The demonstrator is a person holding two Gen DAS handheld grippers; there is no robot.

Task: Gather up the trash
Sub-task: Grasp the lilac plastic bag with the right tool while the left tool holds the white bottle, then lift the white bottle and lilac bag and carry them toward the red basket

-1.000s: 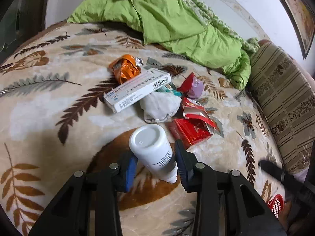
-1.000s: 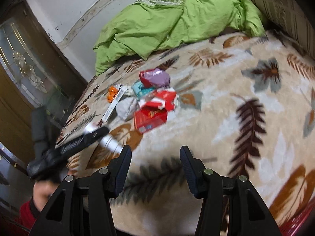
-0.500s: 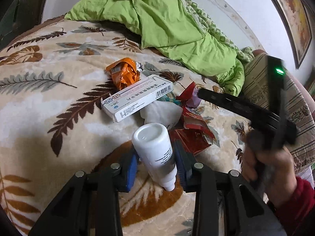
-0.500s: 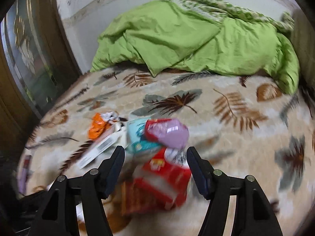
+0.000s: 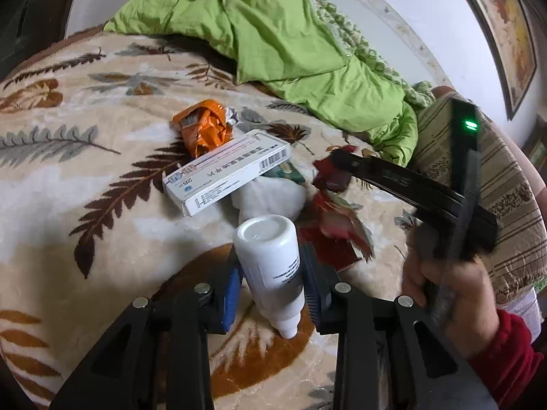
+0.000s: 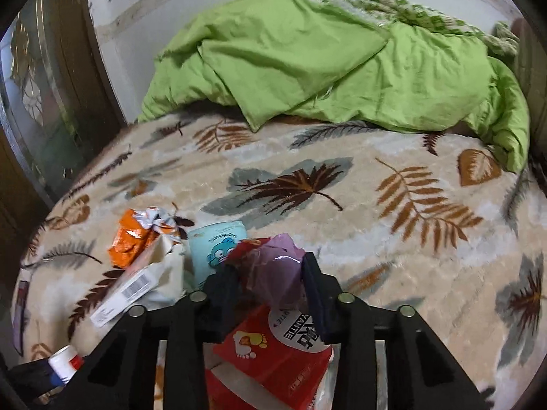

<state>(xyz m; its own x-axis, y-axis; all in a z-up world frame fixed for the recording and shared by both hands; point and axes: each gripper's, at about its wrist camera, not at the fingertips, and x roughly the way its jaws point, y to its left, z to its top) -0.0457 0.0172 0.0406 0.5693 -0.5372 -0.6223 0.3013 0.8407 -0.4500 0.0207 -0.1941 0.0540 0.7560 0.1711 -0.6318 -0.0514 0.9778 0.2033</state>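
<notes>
The left gripper (image 5: pixel 270 285) is clamped on a white bottle (image 5: pixel 270 263), its blue pads pressing both sides of the body; the bottle's flat base points up toward 12 o'clock and its narrow tip rests on the leaf-print blanket (image 5: pixel 68 205) at 6 o'clock. Only the left wrist view shows this grip in full; the right wrist view catches just the bottle's end (image 6: pixel 65 364) at 8 o'clock in its frame.

The right gripper (image 6: pixel 270 285) has just been closing, and a crumpled purple wrapper (image 6: pixel 277 273) sits between its fingers with both pads against it. The left view shows that gripper from the side, held by a hand (image 5: pixel 451 297) in a red sleeve (image 5: pixel 506 358) at 4 o'clock, with a green light (image 5: pixel 470 124) on its body, but the wrapper is mostly hidden there.

The trash lies in one heap on the blanket, at 12 o'clock from the bottle. Counted: one orange foil packet (image 5: pixel 205 130), one long white box (image 5: pixel 227 171) with a barcode, one white crumpled bag (image 5: pixel 270 194) under the box, and red wrappers (image 5: pixel 338 225) whose number I cannot tell in the left view. The right view alone adds one light-blue pack (image 6: pixel 217 246) with a cartoon face and one red pack (image 6: pixel 273 352) with a foot print, directly under the right gripper.

One green quilt (image 6: pixel 324 58) lies bunched at 12 o'clock in both views. One striped pillow (image 5: pixel 495 184) shows only in the left view, at 3 o'clock.
</notes>
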